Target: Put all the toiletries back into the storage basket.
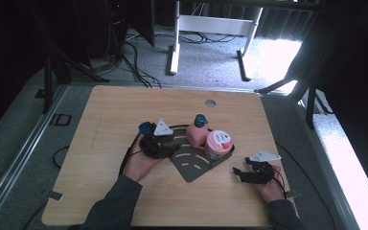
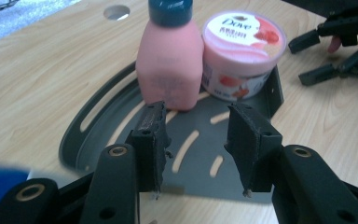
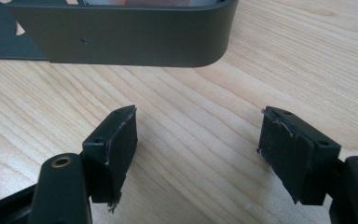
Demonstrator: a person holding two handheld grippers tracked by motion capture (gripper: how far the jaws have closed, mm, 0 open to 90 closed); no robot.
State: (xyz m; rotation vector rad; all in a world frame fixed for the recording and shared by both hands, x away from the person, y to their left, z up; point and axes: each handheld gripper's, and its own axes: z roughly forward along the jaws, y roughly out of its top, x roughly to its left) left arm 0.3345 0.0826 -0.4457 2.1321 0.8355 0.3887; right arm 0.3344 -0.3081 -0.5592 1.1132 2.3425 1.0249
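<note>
table [image 1: 115,115]: holds all | rack [image 2: 98,116]: sits mid-table so both hands can reach | bottle [image 2: 170,60] and tub [image 2: 242,51]: stand touching at its back wall | left gripper [image 2: 198,140]: half spread, nothing inside, aims at bottle | right gripper [image 3: 198,149]: spread wide, nothing inside, waits beside rack

Wooden table [image 1: 124,110] on grey carpet [image 1: 211,67], white desk frame [image 1: 211,24] behind.

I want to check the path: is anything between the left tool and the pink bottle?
No. In the left gripper view, just bare grey tray lies between the left tool and the pink bottle.
</note>
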